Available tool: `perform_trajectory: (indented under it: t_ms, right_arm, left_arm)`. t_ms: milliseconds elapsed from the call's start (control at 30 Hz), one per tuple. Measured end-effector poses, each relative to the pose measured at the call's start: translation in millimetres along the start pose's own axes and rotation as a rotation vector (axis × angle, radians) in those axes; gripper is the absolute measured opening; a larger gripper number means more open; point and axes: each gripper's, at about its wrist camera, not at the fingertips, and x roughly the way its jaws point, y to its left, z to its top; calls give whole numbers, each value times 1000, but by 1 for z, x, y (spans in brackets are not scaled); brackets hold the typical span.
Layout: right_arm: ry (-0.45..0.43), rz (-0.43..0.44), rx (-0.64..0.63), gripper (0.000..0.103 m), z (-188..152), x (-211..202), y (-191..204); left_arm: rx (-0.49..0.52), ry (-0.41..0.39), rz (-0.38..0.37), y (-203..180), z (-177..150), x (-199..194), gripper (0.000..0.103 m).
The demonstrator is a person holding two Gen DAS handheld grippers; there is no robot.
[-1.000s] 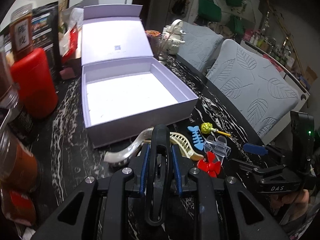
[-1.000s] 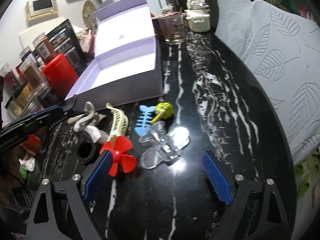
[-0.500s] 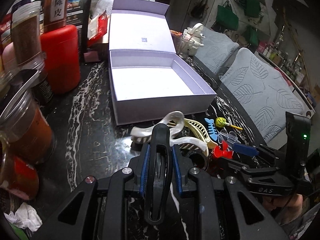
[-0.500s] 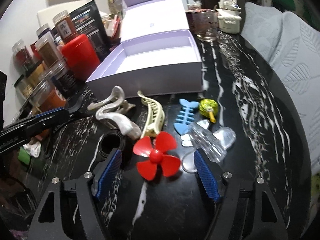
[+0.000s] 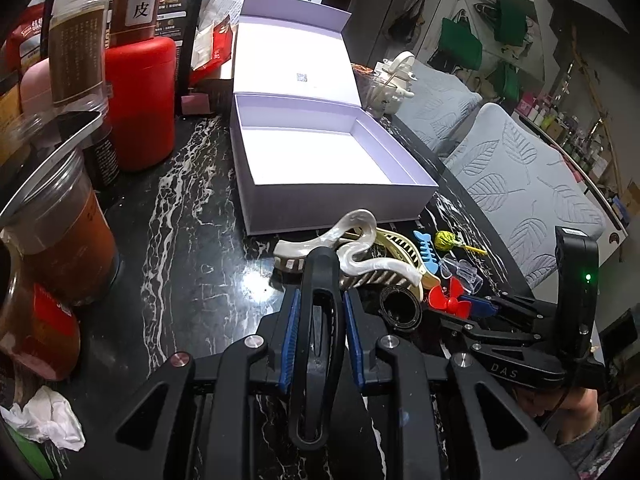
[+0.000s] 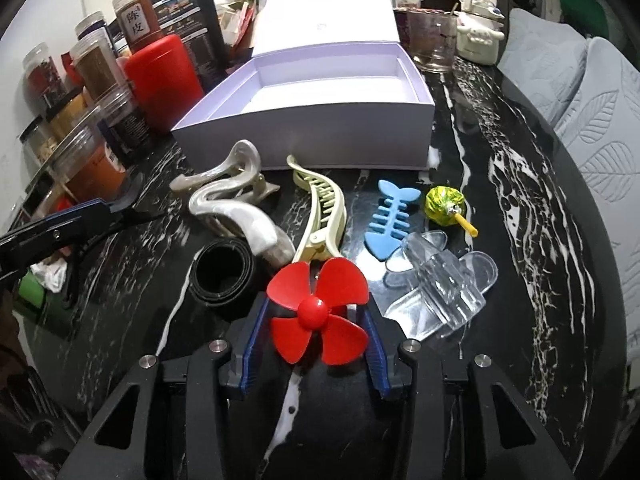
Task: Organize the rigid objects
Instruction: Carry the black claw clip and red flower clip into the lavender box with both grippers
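An open lilac box [image 5: 320,152] [image 6: 320,112] stands empty on the black marble table. In front of it lie a pearl hair claw [image 6: 236,204], a cream hair clip [image 6: 324,216], a black ring [image 6: 222,272], a blue fishbone piece [image 6: 388,220], a wrapped lollipop [image 6: 444,206] and a clear plastic piece [image 6: 440,284]. My left gripper [image 5: 318,308] is shut on a black hair clip [image 5: 316,344], held above the table before the pearl claw [image 5: 352,248]. My right gripper [image 6: 316,320] has closed onto a red propeller [image 6: 318,312], its pads against the blades.
Jars [image 5: 80,52] and a red canister [image 5: 140,100] crowd the left side of the table. A glass cup [image 6: 432,44] and a white ceramic pot [image 6: 480,28] stand behind the box. Grey cushioned chairs [image 5: 520,184] line the right edge.
My right gripper moved left onto the red propeller and closed from wide open to gripping it. My left gripper, still holding the black clip, drew back and left from the box.
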Motion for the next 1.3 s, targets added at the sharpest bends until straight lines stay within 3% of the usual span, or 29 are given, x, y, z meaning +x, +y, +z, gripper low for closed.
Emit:
perform_trajectory:
  t_ms: [300,833,1300]
  right_arm:
    - [-16,1,26,43,-15,-19,2]
    - [-120,7,29,42,-41,-82,12]
    - [-198,49,20,42,-25,-113,15]
  left_arm:
    - [15,-19,-17,-9,-10,-13,22]
    - [43,-107,-44,-36,-26,-52,22]
    - [82,-195,-53,-47,2,-71,22]
